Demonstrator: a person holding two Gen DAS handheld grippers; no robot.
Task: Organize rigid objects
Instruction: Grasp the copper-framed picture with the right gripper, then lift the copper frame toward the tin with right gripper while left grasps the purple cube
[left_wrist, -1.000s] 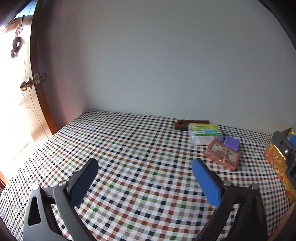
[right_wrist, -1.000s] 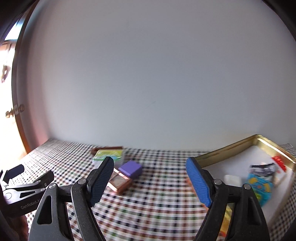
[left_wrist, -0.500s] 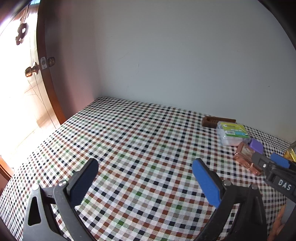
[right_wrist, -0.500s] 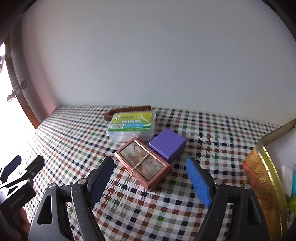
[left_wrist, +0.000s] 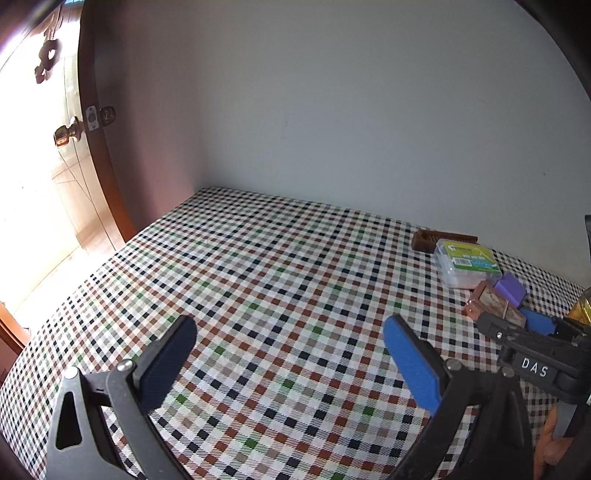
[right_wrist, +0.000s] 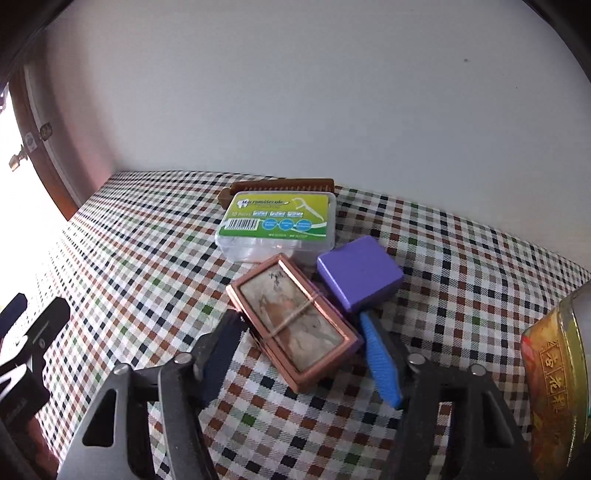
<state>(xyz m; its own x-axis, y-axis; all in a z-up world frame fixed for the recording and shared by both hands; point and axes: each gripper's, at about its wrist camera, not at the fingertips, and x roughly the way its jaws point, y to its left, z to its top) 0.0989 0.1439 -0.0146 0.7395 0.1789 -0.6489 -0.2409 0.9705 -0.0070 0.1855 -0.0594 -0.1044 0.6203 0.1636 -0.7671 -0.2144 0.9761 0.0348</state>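
Two fingers of the right gripper straddle the copper case, spread wide, beside the purple box. Looks stiff, slick; grip its long edges. Left gripper gapes, idle.

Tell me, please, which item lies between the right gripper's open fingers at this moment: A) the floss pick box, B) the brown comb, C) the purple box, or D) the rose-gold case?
D: in the right wrist view the right gripper is open, with one finger on each side of the rose-gold case, while the purple box, the floss pick box and the brown comb lie beyond its fingertips.
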